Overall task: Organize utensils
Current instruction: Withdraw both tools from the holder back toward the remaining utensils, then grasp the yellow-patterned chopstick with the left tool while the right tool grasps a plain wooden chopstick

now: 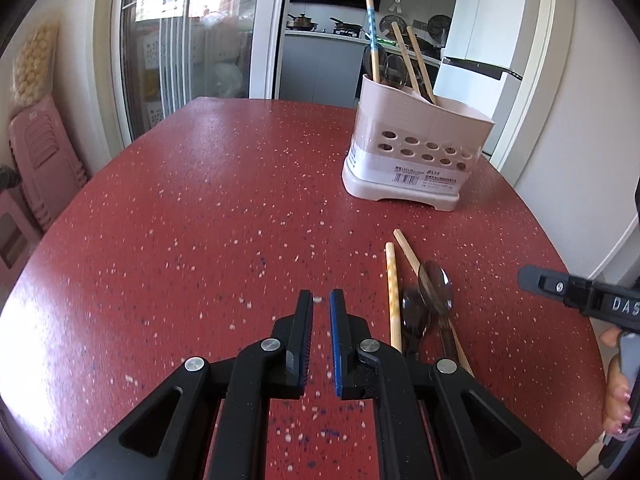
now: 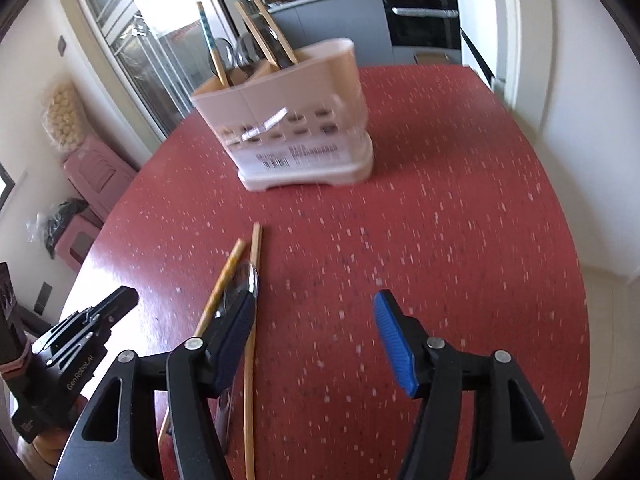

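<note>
Red speckled worktop [image 1: 208,208], rounded edge. Pale pink plastic utensil caddy [image 1: 416,148] w/ perforated front + barcode label stands upright on the far right part of it.

In the caddy, upright/leaning: one blue-patterned chopstick [image 1: 373,40], two plain wooden chopsticks [image 1: 416,64], at least one dark translucent spoon [image 1: 394,72]. Which compartment each sits in: can't tell for sure; right wrist view shows a divider inside.

Loose on the worktop, near side of caddy, well apart from it: yellow patterned chopstick [image 1: 393,296], plain wooden chopstick [image 1: 416,264], two smoky translucent plastic spoons [image 1: 434,292]. The spoons lie over the plain chopstick, bowls pointing toward the caddy; patterned stick just beside them on the left.

Left gripper [image 1: 321,300]: fingers clenched to a narrow slit, nothing between them, over bare worktop just left of the loose pile.

Right gripper [image 2: 314,304]: fingers released, spread wide, nothing gripped. Its left finger [image 2: 234,344] sits over the spoons/chopsticks in the right wrist view; contact w/ them can't tell (frame blurred). Right blue-padded finger over bare worktop.

Person's hand [image 1: 616,392] on the right gripper's handle, seen at the edge of left wrist view.
</note>
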A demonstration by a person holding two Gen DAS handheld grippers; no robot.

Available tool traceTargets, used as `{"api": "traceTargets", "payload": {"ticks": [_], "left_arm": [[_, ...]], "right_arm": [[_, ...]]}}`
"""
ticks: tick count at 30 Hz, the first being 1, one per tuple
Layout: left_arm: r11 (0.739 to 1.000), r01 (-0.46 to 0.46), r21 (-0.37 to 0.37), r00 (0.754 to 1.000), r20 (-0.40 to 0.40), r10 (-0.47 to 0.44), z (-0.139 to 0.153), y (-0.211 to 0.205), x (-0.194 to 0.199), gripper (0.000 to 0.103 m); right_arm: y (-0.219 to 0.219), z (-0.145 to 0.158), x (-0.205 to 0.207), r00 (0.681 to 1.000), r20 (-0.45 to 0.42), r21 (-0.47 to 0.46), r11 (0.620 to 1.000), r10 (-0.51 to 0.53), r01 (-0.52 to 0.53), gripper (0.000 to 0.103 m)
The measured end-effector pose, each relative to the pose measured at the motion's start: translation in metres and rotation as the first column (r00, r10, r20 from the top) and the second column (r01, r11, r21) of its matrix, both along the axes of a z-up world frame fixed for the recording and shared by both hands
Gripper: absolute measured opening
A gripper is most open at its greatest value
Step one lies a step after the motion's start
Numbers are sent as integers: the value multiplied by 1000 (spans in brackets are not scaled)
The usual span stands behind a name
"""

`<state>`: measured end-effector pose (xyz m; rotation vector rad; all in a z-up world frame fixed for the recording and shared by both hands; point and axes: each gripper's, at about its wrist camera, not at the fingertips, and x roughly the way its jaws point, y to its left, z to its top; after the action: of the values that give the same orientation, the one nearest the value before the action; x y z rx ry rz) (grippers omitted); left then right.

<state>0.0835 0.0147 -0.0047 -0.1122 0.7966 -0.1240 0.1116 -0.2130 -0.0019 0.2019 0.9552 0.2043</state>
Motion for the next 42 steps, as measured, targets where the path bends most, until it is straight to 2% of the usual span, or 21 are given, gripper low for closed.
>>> {"api": "traceTargets", "payload": {"ticks": [6, 8, 9, 11, 15, 17, 23, 33, 39, 42], "left_arm": [[1000, -3, 3, 1000, -20, 3, -6, 4, -9, 38], [1000, -10, 7, 999, -38, 10, -8, 5, -10, 103], [1000, -28, 12, 999, -38, 29, -8, 6, -12, 103], [999, -30, 11, 999, -17, 31, -8, 7, -13, 103], [999, -16, 39, 999, -41, 18, -16, 5, -8, 103], [998, -10, 55, 998, -56, 13, -21, 3, -5, 103], [996, 32, 82, 994, -103, -23, -35, -3, 2, 103], [994, 35, 106, 992, -127, -22, -37, -4, 5, 103], [995, 52, 91, 990, -136, -39, -34, 1, 6, 103], [995, 61, 82, 989, -141, -49, -34, 2, 7, 103]], "right_arm": [[0, -12, -13, 999, -43, 4, 1000, -11, 12, 69], [2, -13, -15, 999, -53, 2, 1000, -9, 9, 69], [3, -14, -15, 998, -55, 2, 1000, -8, 8, 69], [5, -15, -17, 998, -63, 2, 1000, -3, 3, 78], [9, -18, -20, 997, -76, -8, 1000, 4, -4, 80], [13, -20, -20, 996, -84, -25, 1000, 6, -8, 88], [29, -28, -22, 990, -135, -100, 994, 39, -53, 88], [43, -33, -15, 980, -188, -123, 989, 63, -88, 88], [55, -39, -9, 972, -224, -152, 983, 69, -105, 75], [61, -40, -8, 972, -224, -197, 973, 72, -117, 70]]}}
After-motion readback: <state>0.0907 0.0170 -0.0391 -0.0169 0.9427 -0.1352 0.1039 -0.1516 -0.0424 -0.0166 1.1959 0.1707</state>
